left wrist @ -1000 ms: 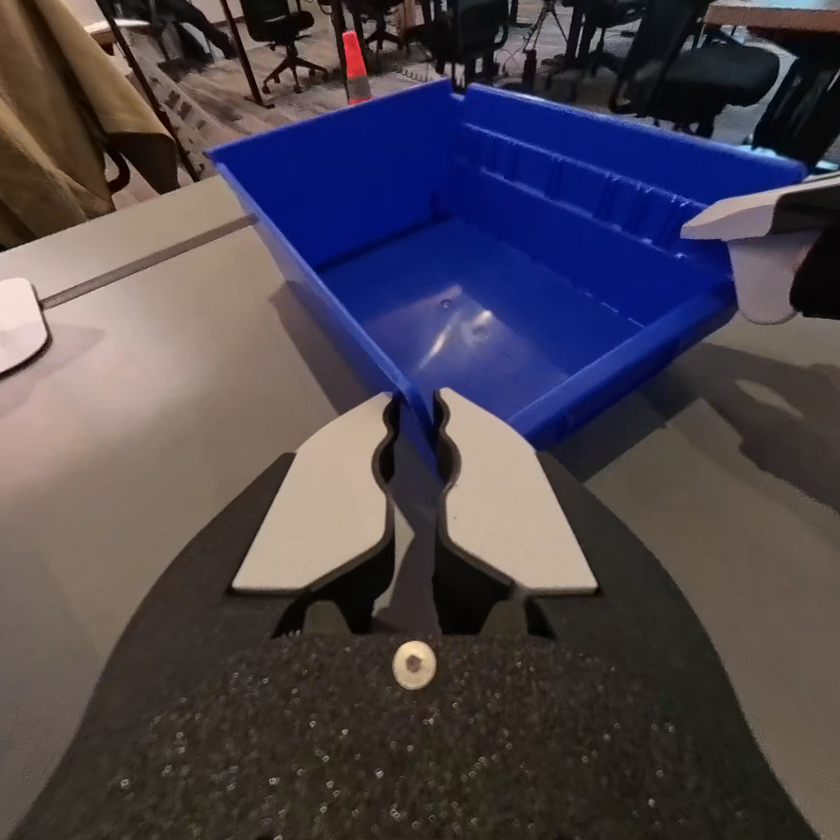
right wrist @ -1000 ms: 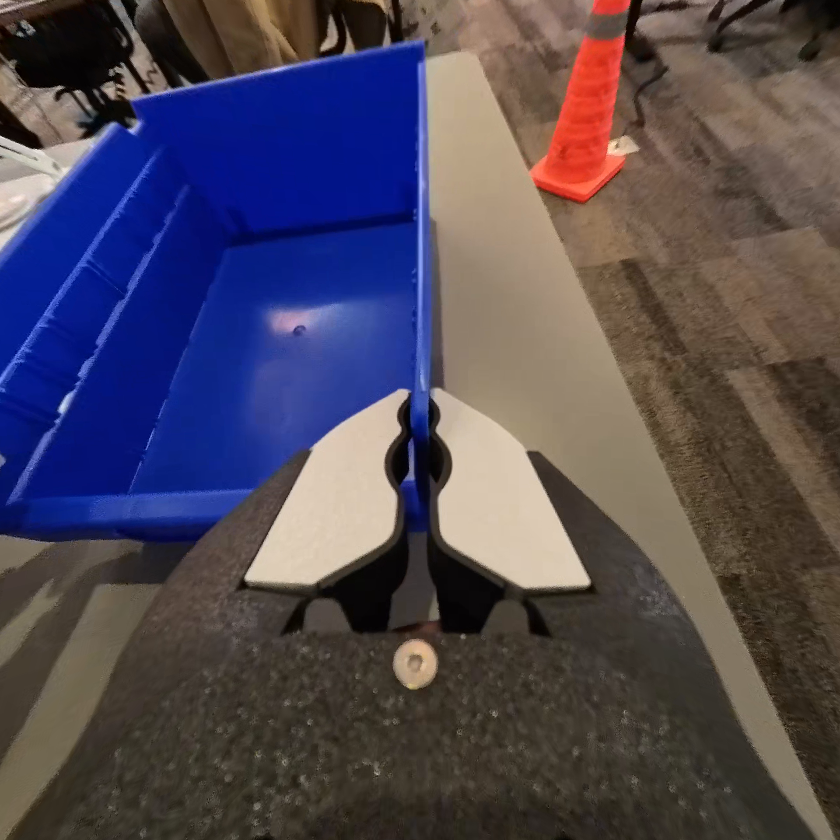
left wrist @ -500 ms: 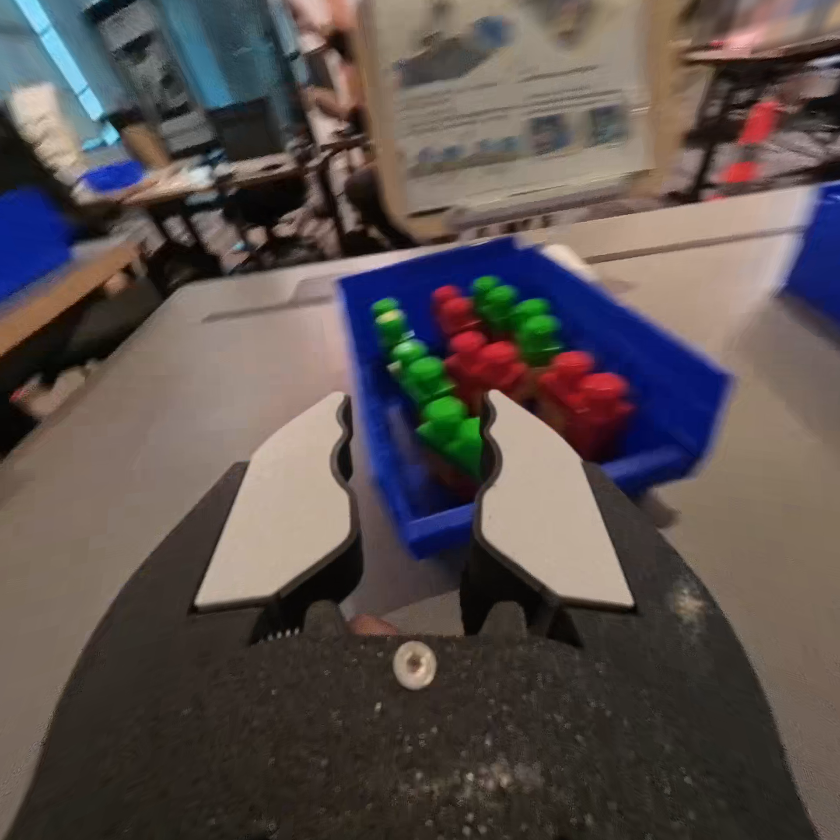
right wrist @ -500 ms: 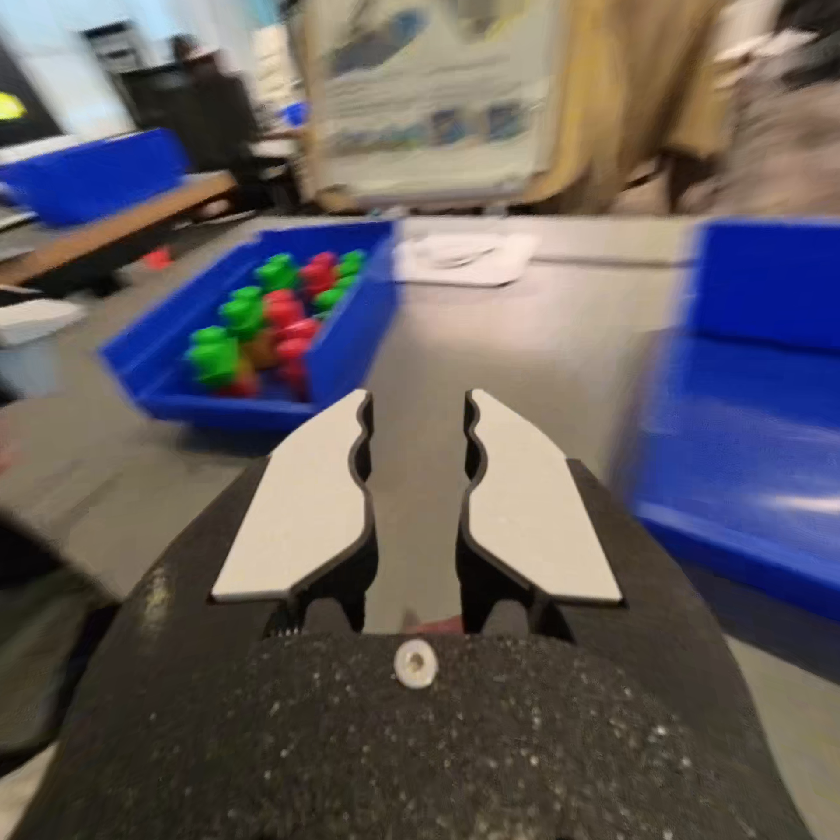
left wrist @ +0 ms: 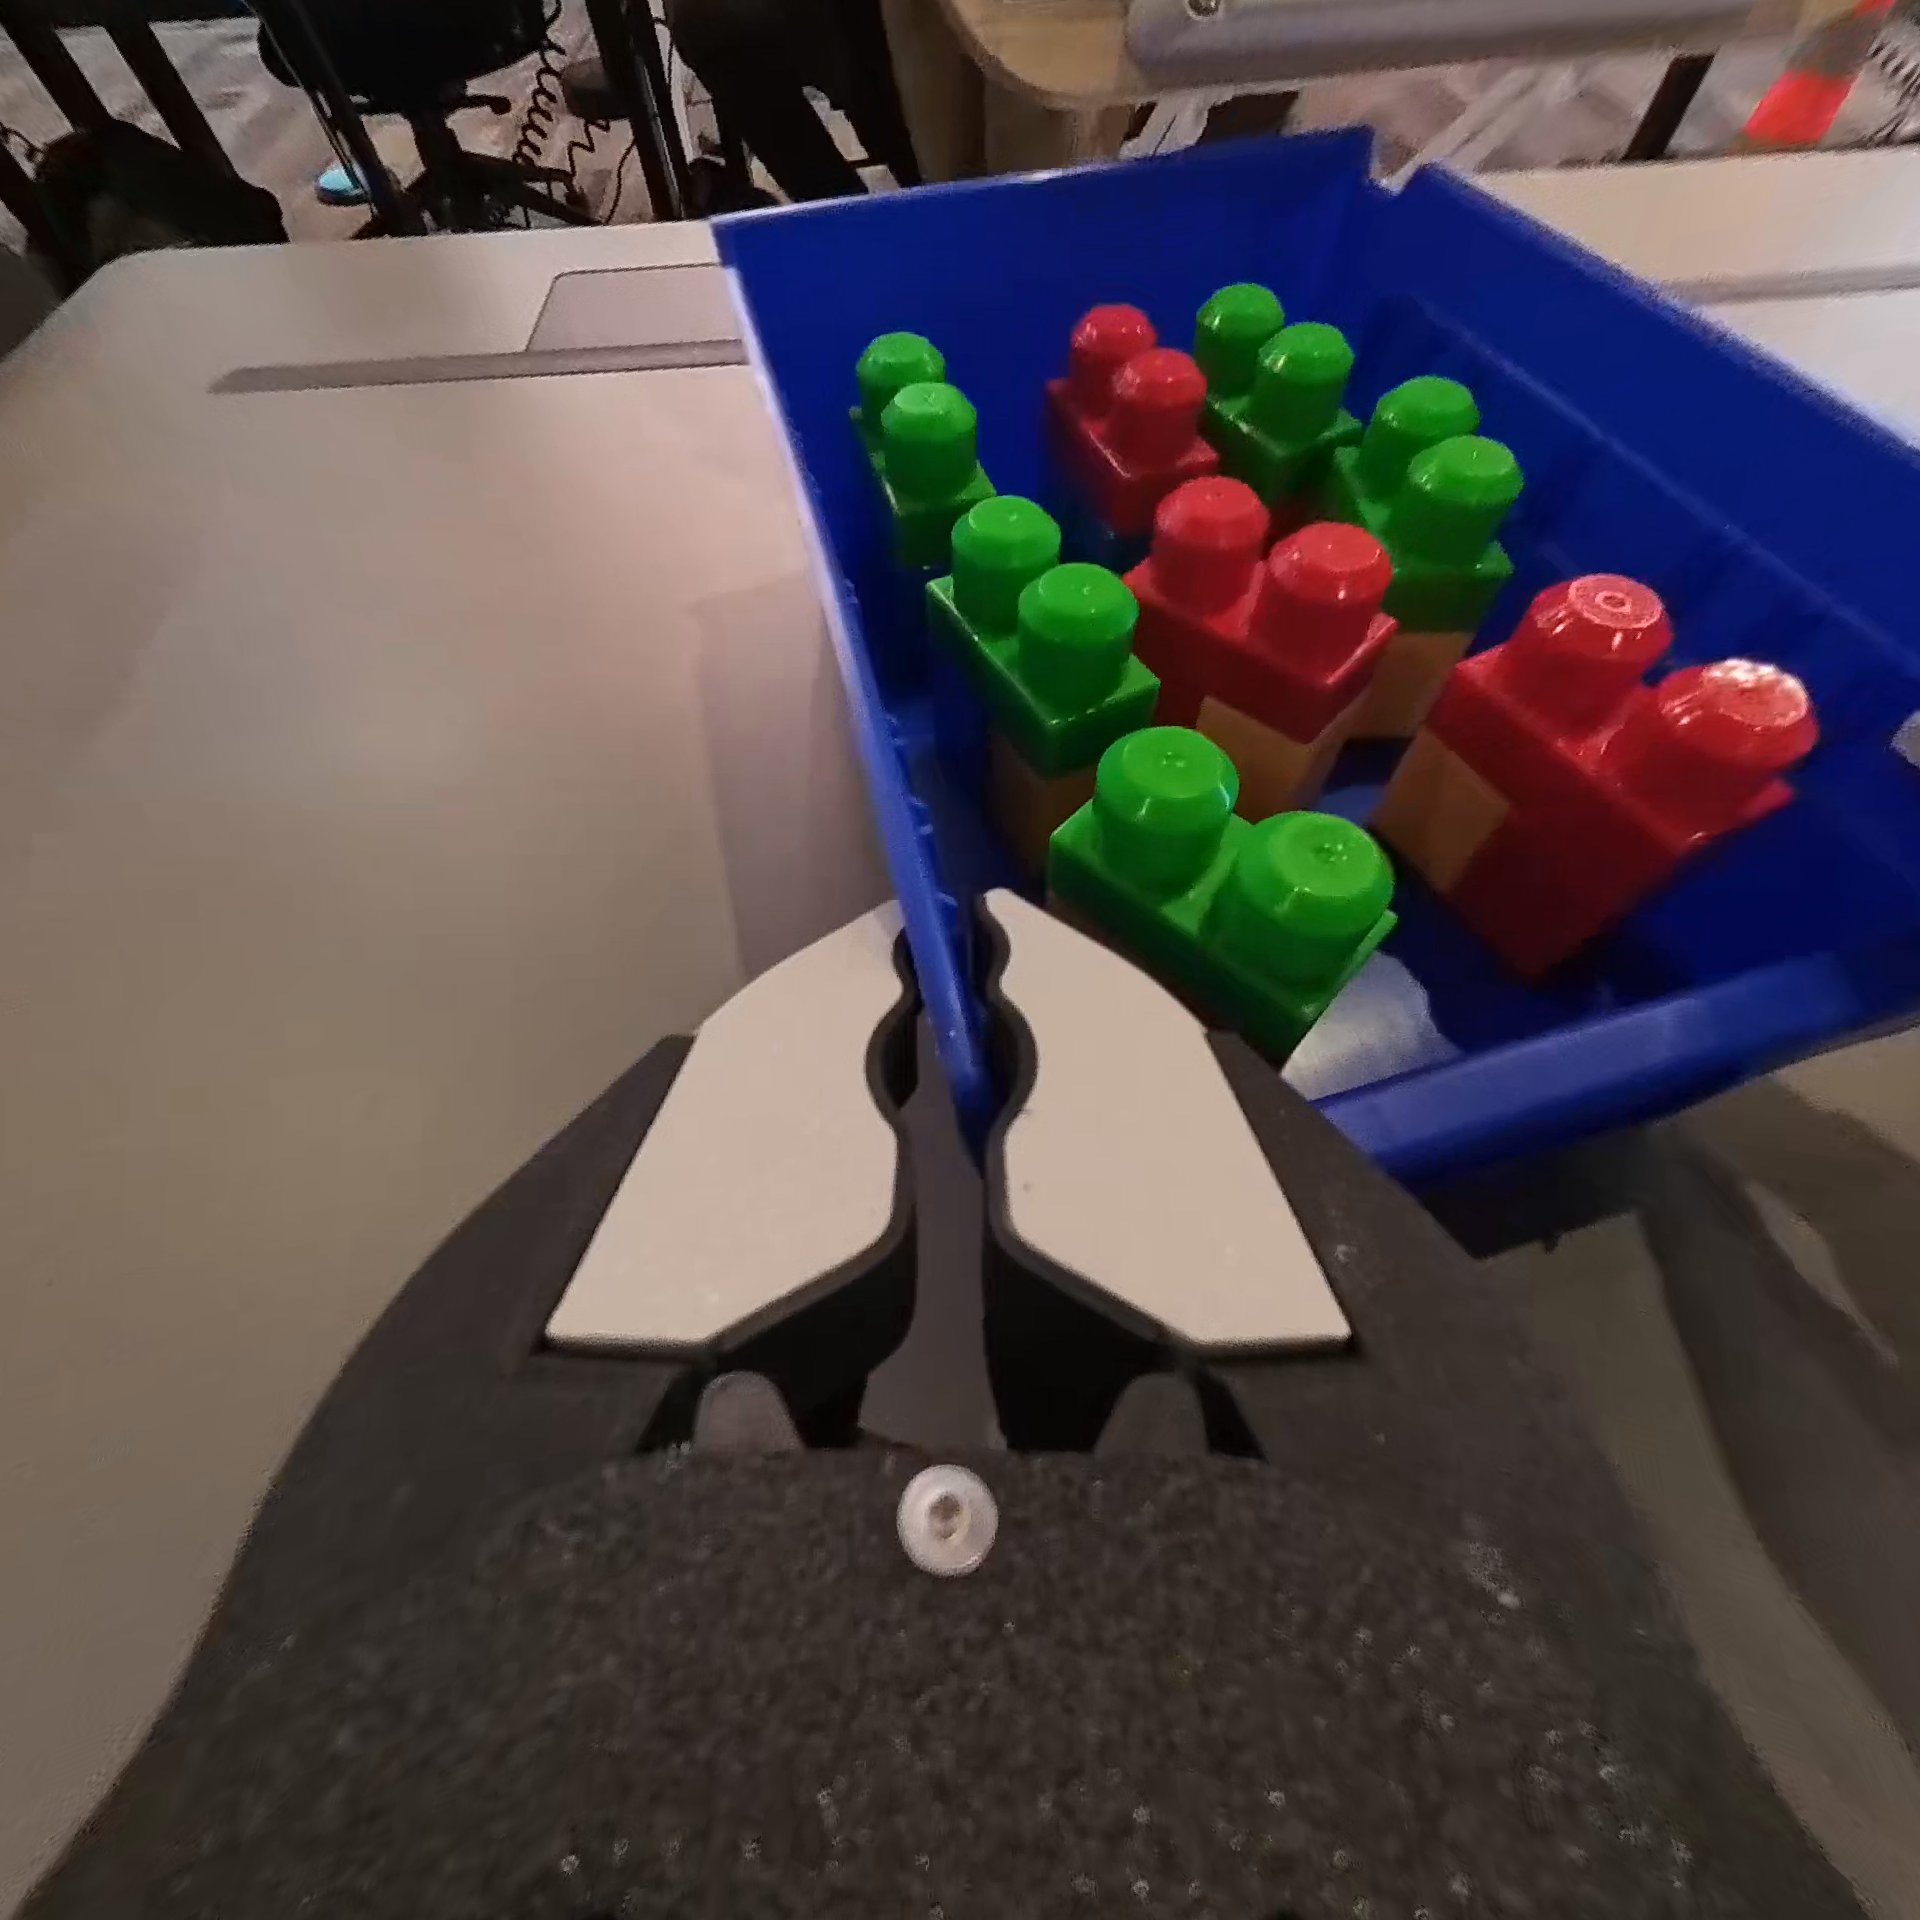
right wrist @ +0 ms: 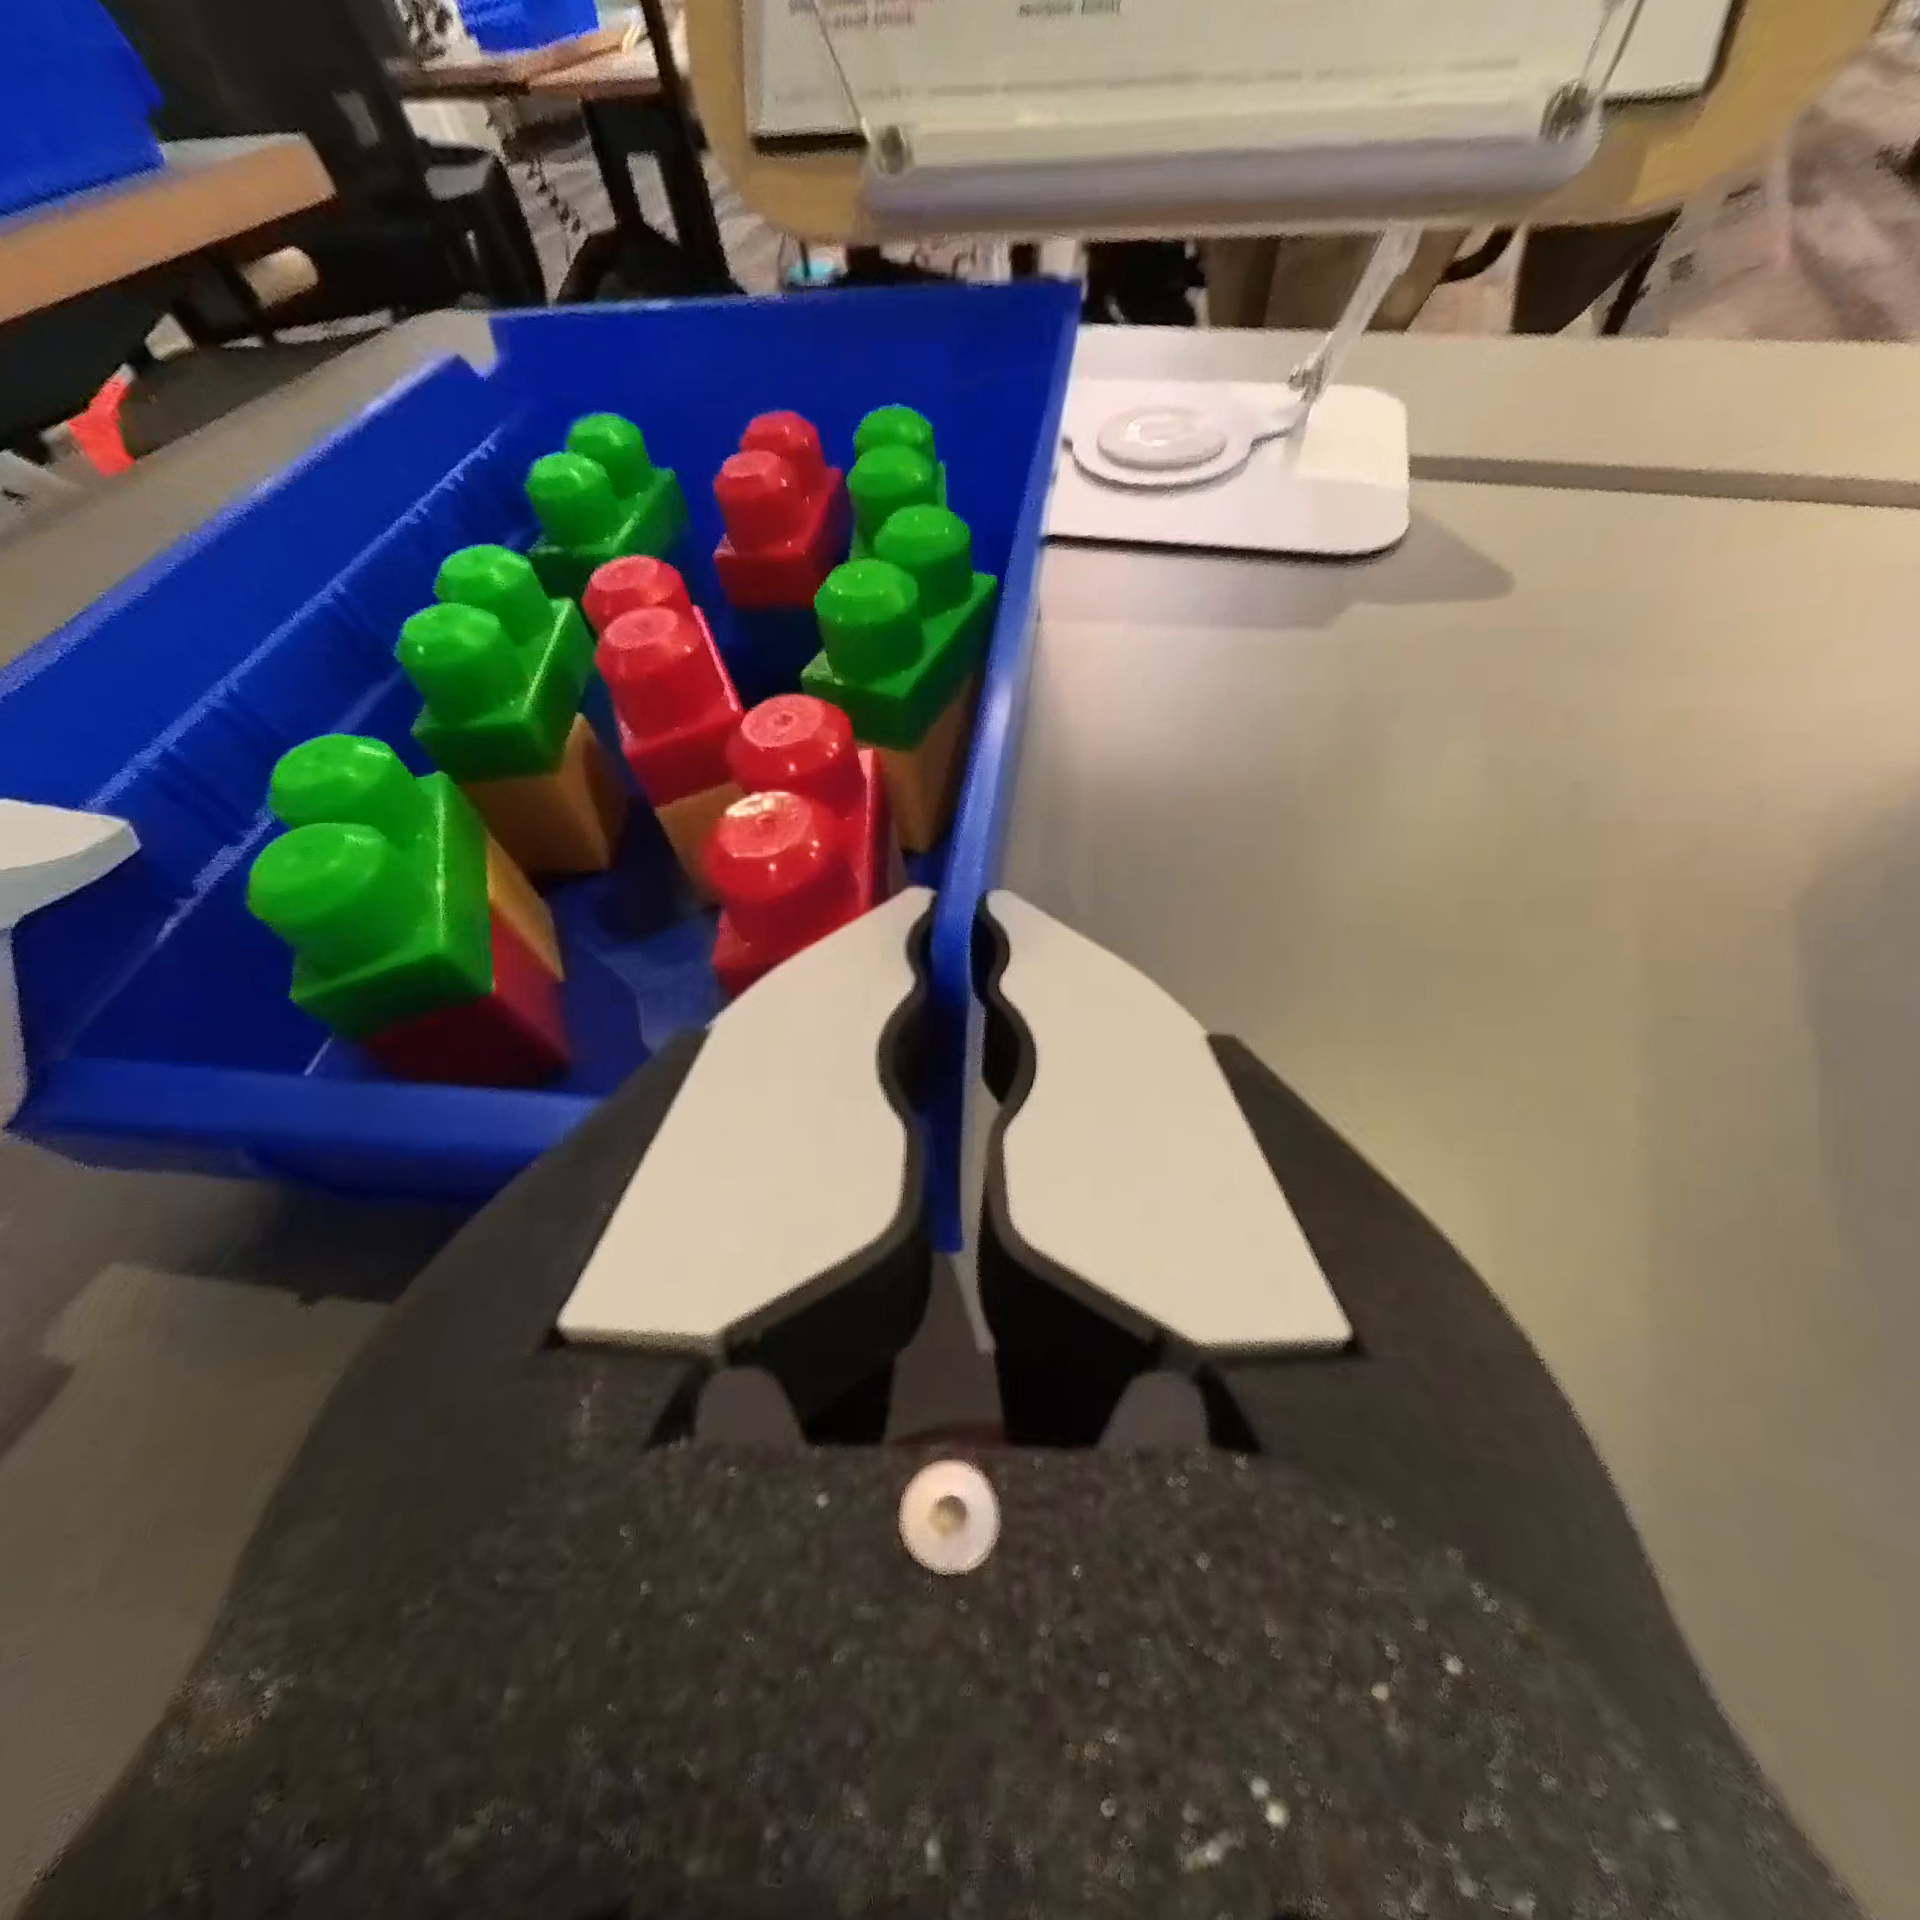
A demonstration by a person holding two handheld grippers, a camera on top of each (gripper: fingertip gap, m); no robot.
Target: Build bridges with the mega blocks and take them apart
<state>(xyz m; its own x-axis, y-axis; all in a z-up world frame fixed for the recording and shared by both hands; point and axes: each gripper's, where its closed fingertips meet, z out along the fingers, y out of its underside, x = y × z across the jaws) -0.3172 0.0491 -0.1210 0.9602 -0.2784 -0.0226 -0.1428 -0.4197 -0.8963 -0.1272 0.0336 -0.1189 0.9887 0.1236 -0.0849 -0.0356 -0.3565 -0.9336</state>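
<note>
- Our left gripper (left wrist: 943,935) is clenched on the left side wall of the blue bin (left wrist: 1579,1081), close to its near corner, the thin wall pinched between the grey fingers
- Our right gripper (right wrist: 951,914) is clamped the same way on the right side wall of that bin (right wrist: 717,343), also near the front
- The mega blocks sit inside the bin: green blocks (left wrist: 1216,873) and red blocks (left wrist: 1600,727), many stacked on tan blocks (right wrist: 545,805), standing upright or leaning a little
- The bin rests on the grey desk (left wrist: 416,727), with a white stand base (right wrist: 1231,473) just beyond its far right corner
- We judge the task barely begun: no bridge stands on the desk, and every block we can see is in the bin
- Left to do, as we read it: set the bin where we want it, let go, lift blocks out, build the bridges, then pull them apart
- Whether the stacked pairs are pressed together or only resting, we cannot tell
</note>
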